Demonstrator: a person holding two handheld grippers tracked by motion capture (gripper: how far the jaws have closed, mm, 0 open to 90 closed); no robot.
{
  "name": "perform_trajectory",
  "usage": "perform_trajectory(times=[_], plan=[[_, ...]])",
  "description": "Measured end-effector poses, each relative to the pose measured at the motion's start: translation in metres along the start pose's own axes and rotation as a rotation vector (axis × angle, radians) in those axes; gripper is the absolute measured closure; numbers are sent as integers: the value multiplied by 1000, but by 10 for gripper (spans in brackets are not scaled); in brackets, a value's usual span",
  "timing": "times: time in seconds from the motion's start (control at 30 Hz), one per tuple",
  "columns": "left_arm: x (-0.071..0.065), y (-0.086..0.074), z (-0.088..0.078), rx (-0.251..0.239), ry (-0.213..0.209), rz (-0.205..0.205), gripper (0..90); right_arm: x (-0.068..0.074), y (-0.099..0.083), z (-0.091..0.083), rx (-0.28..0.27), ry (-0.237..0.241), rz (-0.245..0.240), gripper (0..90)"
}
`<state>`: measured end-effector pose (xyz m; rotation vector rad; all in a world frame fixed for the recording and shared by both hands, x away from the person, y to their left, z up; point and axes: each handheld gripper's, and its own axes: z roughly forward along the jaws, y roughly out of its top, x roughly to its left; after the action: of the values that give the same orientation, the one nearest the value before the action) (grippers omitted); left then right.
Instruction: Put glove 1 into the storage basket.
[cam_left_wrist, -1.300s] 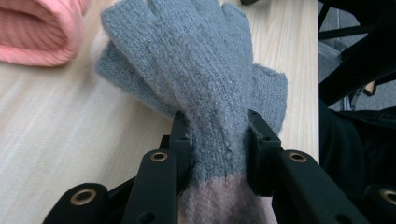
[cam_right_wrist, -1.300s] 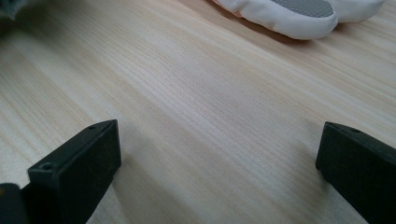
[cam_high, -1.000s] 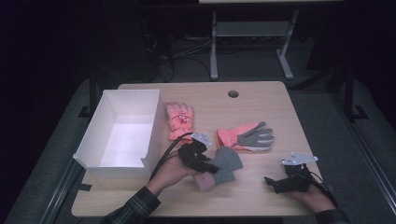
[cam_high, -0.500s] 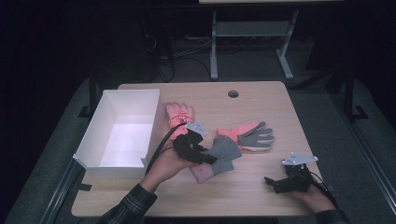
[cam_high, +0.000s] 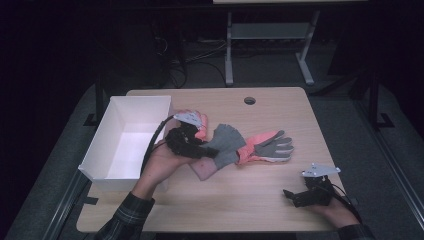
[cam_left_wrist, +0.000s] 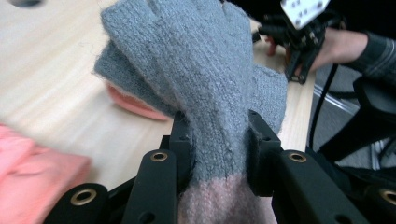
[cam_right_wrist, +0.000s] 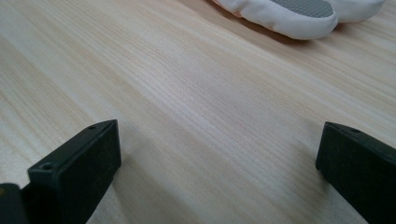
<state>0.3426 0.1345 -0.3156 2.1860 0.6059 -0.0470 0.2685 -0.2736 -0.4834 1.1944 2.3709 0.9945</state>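
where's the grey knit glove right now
High view: grey knit glove is at table centre, clamped in the left gripper, between white box and orange-grey glove.

Left claw (cam_high: 202, 150): now higher above the counter (cam_high: 260, 200) and farther from the person, closer to the white box (cam_high: 107, 150) than a second ago.
Grey knit glove (cam_high: 225, 145): pinched between the jaws, it travels with the claw; its cuff end hangs just below, lifted off the wood.
Orange-and-grey glove (cam_high: 265, 147): the carried glove now overlaps its near edge.
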Motion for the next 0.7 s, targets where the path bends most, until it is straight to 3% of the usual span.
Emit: perform_trajectory(times=[0.3, 0.7], plan=[[16, -6, -49, -82, 80, -42, 685, 0, 0, 0, 0, 0, -1, 0], [35, -20, -78, -115, 182, -95, 685, 0, 0, 0, 0, 0, -1, 0]])
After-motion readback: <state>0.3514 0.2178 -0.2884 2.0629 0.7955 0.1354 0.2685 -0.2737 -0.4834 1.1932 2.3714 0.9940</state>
